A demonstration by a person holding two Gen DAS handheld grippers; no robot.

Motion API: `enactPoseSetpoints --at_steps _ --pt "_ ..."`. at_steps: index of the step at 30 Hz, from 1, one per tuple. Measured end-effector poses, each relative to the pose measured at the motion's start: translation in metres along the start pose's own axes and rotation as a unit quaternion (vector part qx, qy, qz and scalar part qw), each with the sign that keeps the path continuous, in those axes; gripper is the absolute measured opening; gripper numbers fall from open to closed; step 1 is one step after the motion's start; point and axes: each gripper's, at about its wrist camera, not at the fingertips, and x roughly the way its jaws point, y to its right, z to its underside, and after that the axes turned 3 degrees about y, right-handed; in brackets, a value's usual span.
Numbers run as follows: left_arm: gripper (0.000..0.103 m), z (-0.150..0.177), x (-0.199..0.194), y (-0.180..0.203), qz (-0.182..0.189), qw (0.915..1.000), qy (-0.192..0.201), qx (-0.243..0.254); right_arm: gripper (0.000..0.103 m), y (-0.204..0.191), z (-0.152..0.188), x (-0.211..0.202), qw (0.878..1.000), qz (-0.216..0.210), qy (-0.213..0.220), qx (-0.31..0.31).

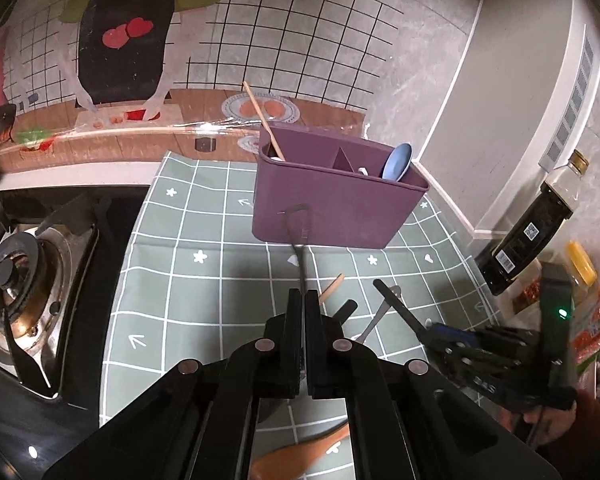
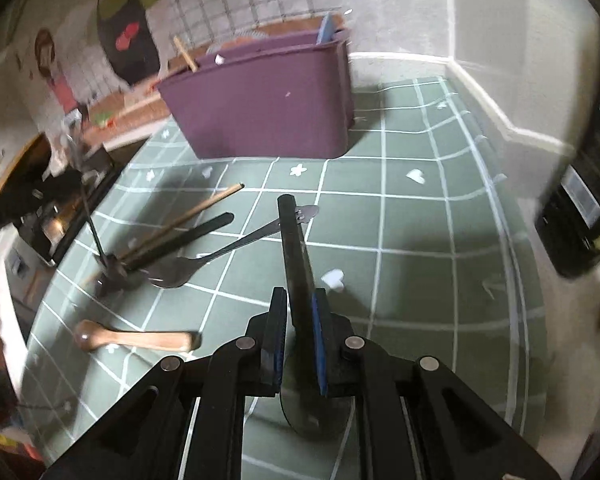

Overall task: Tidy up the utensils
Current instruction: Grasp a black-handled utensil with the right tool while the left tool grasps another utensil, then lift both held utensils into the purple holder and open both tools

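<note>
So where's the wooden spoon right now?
The wooden spoon lies flat on the green mat, low left in the right wrist view, nearer the camera than the metal spoon.

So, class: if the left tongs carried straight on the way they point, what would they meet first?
Probably the front wall of the purple bin. The left tongs are shut on a thin black utensil whose looped end already overlaps that wall, though depth is unclear.
</note>
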Motion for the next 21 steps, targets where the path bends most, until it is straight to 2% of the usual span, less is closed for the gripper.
enactPoseSetpoints --at_steps 8,12,14,19,21 --pt "0.001 -0.004 -0.005 -0.012 -0.003 1.0000 0.004 -0.007 0.015 -0.012 -0.026 0.028 0.999 0.004 -0.014 -0.042" --pt "0.001 -0.003 -0.001 -0.023 -0.006 0.9997 -0.011 -0.020 0.012 -0.015 -0.036 0.035 0.999 -0.006 -0.014 -0.041" --pt "0.003 0.000 0.005 -0.030 -0.002 0.9990 -0.026 -0.037 0.011 -0.015 -0.038 0.032 0.999 -0.006 -0.003 -0.038" --pt "0.005 0.011 0.029 -0.042 0.001 0.9933 -0.069 -0.092 0.011 -0.012 -0.043 -0.001 0.998 -0.014 0.060 -0.007" --pt "0.009 0.014 0.033 -0.037 0.000 0.9924 -0.077 -0.096 0.011 -0.012 -0.045 -0.014 0.997 -0.016 0.082 0.001"
